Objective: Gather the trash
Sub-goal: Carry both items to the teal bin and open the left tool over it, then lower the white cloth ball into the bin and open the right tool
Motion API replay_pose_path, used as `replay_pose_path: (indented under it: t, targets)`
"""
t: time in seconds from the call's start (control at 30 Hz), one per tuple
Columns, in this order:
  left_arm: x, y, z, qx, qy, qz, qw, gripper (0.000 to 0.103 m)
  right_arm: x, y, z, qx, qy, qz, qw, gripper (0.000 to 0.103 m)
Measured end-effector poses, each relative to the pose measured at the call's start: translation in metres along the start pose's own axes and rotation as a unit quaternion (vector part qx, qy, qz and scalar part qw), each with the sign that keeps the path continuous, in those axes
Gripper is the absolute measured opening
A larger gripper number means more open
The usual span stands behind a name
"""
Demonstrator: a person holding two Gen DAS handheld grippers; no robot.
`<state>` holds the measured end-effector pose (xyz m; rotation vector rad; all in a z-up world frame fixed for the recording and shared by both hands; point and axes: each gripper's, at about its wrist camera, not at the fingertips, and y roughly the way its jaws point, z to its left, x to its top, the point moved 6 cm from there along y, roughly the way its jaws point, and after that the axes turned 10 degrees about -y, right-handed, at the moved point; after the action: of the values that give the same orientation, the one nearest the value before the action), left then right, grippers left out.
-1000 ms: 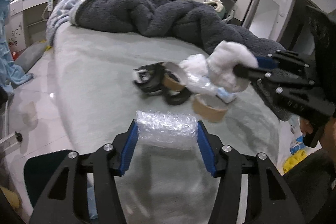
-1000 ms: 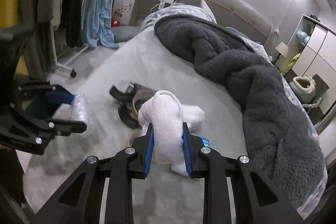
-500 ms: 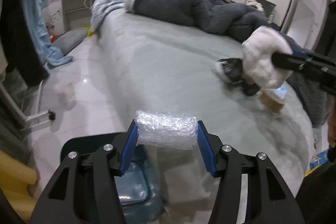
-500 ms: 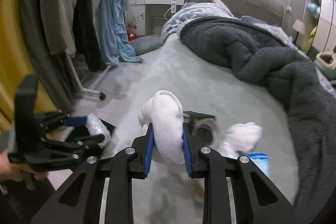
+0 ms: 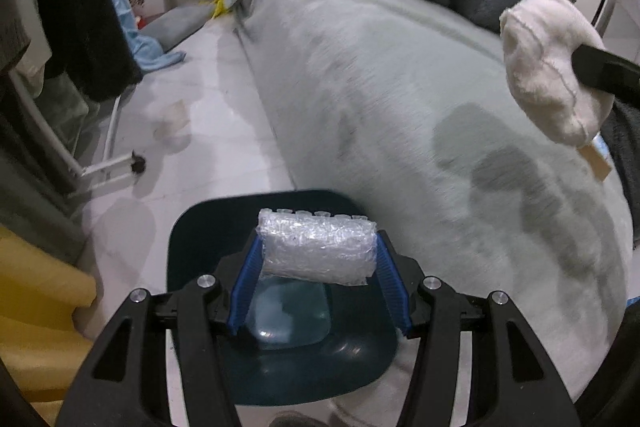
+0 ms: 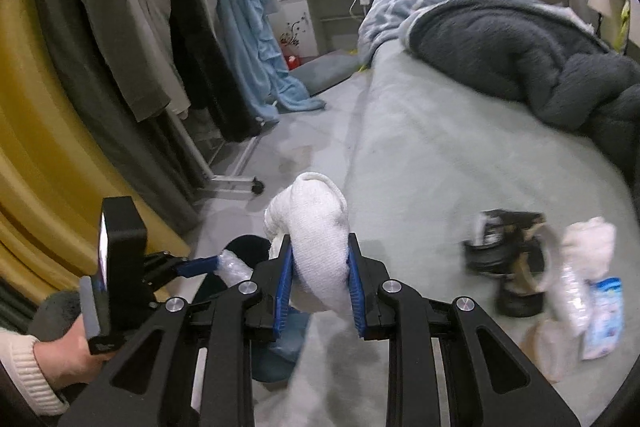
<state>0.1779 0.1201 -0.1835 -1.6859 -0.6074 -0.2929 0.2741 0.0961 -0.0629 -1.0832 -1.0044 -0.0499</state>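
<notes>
My left gripper is shut on a roll of bubble wrap and hangs over the dark teal trash bin on the floor beside the bed. Something pale blue lies at the bin's bottom. My right gripper is shut on a white fluffy sock; in the left wrist view the sock shows at the upper right, over the bed. In the right wrist view the left gripper with the bubble wrap sits low at the left, a hand behind it.
More litter lies on the grey bed: tape rolls, a second white sock, a clear wrapper and a blue packet. A dark blanket covers the far bed. A clothes rack and a yellow curtain stand at the left.
Both grippers have swung left from the litter pile to the bed's edge, each still holding its item. The left gripper now hangs over the bin, which has come into view.
</notes>
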Motion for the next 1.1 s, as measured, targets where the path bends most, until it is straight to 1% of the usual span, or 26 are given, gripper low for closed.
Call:
replay_pose_path:
  t: [0.23,0.43,0.47,0.6,0.73,0.8,0.87,0.97,1.1]
  targets:
    - [-0.012,0.008,0.026,0.02,-0.006,0.03,0.9993,0.058,0.001,0.03,0.024,0.015,-0.005,0.026,1.0,0.026]
    - [-0.027,0.02,0.054,0.031,-0.024,0.074,0.9965,0.058,-0.005,0.057,0.042,0.035,-0.002,0.055,0.998,0.026]
    - [-0.031,0.022,0.06,0.032,-0.032,0.087,0.9952,0.058,-0.006,0.063,0.045,0.039,-0.001,0.061,0.997,0.026]
    - [-0.041,0.025,0.073,0.028,-0.053,0.114,0.9917,0.059,-0.013,0.085,0.055,0.048,0.005,0.087,0.995,0.026]
    - [-0.049,0.026,0.086,0.028,-0.065,0.132,0.9887,0.06,-0.021,0.106,0.065,0.054,0.01,0.114,0.992,0.026]
    - [-0.054,0.025,0.091,0.026,-0.069,0.143,0.987,0.066,-0.024,0.112,0.067,0.055,0.01,0.124,0.991,0.026]
    - [-0.058,0.023,0.094,0.023,-0.072,0.148,0.9861,0.07,-0.027,0.121,0.071,0.053,0.01,0.137,0.989,0.026]
    - [-0.057,0.017,0.098,0.017,-0.073,0.141,0.9872,0.076,-0.035,0.133,0.076,0.05,0.008,0.158,0.986,0.026]
    - [-0.052,0.011,0.106,0.013,-0.08,0.13,0.9881,0.076,-0.048,0.149,0.082,0.05,0.007,0.183,0.982,0.026]
